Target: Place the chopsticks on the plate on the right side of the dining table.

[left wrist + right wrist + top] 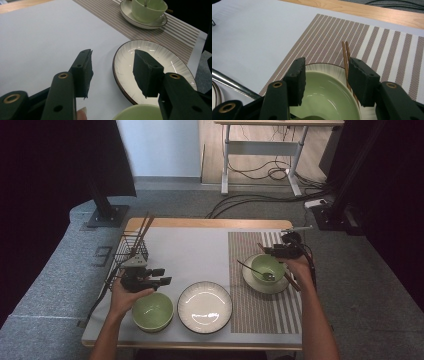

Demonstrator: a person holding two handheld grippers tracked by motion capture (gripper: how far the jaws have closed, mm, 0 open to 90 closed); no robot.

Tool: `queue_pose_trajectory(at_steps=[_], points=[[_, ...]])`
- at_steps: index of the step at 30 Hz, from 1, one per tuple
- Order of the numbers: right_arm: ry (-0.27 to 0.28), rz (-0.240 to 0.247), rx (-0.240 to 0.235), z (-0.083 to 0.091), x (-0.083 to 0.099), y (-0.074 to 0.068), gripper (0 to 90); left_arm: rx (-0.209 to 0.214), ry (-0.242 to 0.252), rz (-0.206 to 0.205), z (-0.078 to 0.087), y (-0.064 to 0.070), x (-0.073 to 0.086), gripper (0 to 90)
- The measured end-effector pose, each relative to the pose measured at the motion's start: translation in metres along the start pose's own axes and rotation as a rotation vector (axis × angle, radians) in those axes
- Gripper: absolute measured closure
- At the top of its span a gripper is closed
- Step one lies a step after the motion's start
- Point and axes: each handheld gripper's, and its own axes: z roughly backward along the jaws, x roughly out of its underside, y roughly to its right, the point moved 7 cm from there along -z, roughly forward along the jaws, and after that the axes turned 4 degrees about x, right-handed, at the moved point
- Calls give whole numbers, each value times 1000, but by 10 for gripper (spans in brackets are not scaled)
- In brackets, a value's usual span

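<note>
Glazed green bowl (322, 100) at lower centre is slippery, breakable; your right gripper (325, 75) gapes wide above it—pinch the rim near the chopsticks (346, 60).

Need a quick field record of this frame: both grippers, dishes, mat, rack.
left gripper: open, empty, above near green bowl
right gripper: open, empty, over far green bowl
far bowl: on saucer, spoon inside
chopsticks: beside far bowl, on striped mat
white plate: empty, centre front
wire rack: left rear, holds chopsticks
</note>
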Motion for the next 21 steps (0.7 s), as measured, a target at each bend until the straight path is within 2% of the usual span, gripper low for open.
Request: queue_pose_trajectory(at_steps=[21], points=[[-37,-1,-17,-20,-6,-1,461,-4,4,9,3,-3,1,498]])
